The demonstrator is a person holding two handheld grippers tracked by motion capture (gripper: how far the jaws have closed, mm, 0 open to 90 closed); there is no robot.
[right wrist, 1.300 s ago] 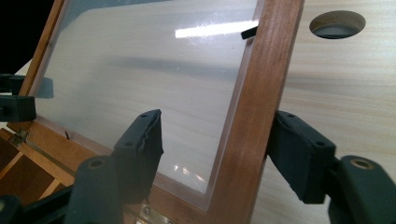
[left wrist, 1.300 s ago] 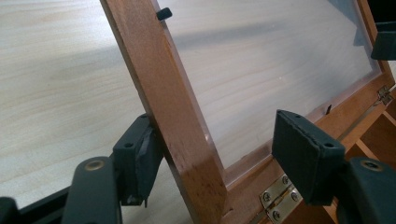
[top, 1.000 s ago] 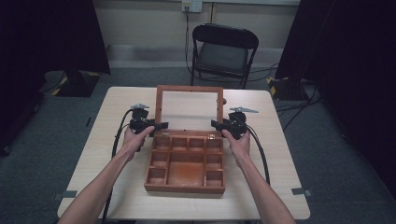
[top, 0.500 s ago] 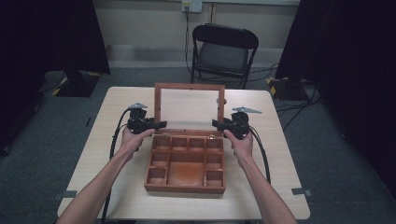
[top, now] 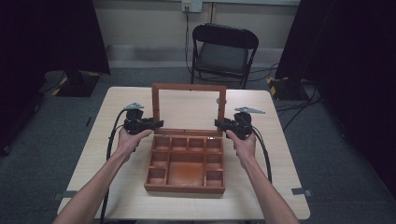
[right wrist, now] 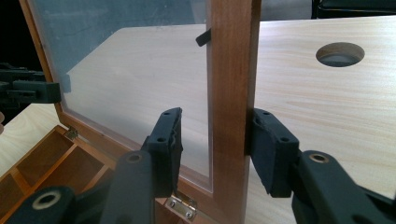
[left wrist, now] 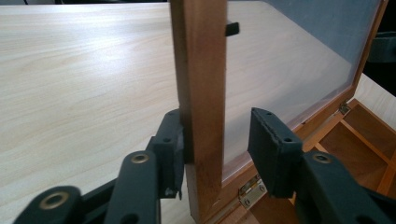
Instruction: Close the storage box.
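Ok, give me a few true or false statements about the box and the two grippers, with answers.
1. The lid of the wooden box stands open. True.
2. The box's compartments hold tools. False: they look empty.
3. The left gripper has the lid's side frame between its jaws. True; the jaws have just been closing.
4. The right gripper holds a cup. False: it straddles the lid's other side frame, jaws just closing.
5. The lid is solid wood. False: a wooden frame around a clear pane.
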